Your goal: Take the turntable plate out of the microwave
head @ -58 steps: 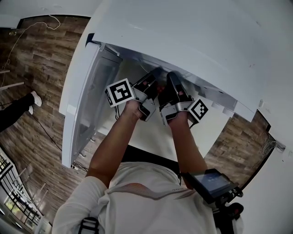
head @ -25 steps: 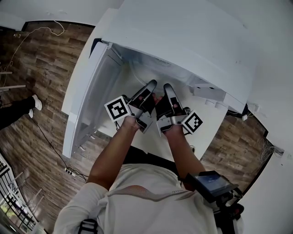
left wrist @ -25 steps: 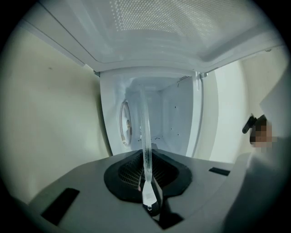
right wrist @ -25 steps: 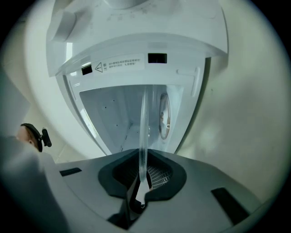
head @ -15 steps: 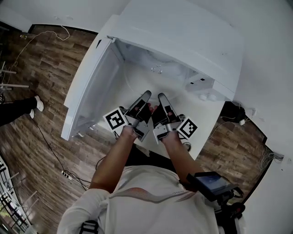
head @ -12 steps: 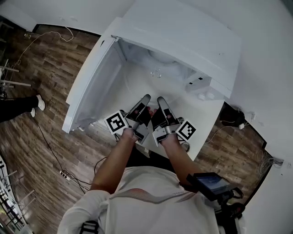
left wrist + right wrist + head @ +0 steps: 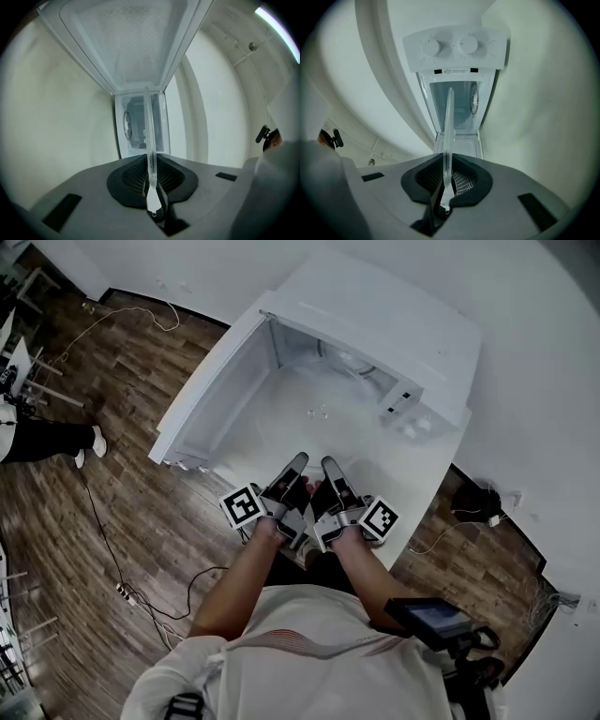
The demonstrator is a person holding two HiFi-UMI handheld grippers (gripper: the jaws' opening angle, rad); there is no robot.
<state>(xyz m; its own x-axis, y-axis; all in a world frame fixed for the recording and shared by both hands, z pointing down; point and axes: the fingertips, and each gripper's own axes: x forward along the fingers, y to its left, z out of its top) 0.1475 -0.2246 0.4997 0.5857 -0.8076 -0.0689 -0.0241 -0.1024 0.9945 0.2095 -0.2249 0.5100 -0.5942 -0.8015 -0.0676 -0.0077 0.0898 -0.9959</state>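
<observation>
Left gripper [image 7: 151, 187] and right gripper [image 7: 444, 187] each clamp the clear round glass turntable plate [image 7: 148, 126]. It looks nearly clear of the white boxy microwave [image 7: 394, 324] ahead. Next, keep it level and set it down.

The microwave cavity [image 7: 309, 357] stands open toward the person, walled on the left by the swung-out door [image 7: 211, 395] and on the right by the control panel [image 7: 405, 407]. The glass turntable plate [image 7: 149, 136], edge-on in both gripper views, seems to span the space just before that mouth. In front of the panel, a strip of white table [image 7: 417, 474] lies free
</observation>
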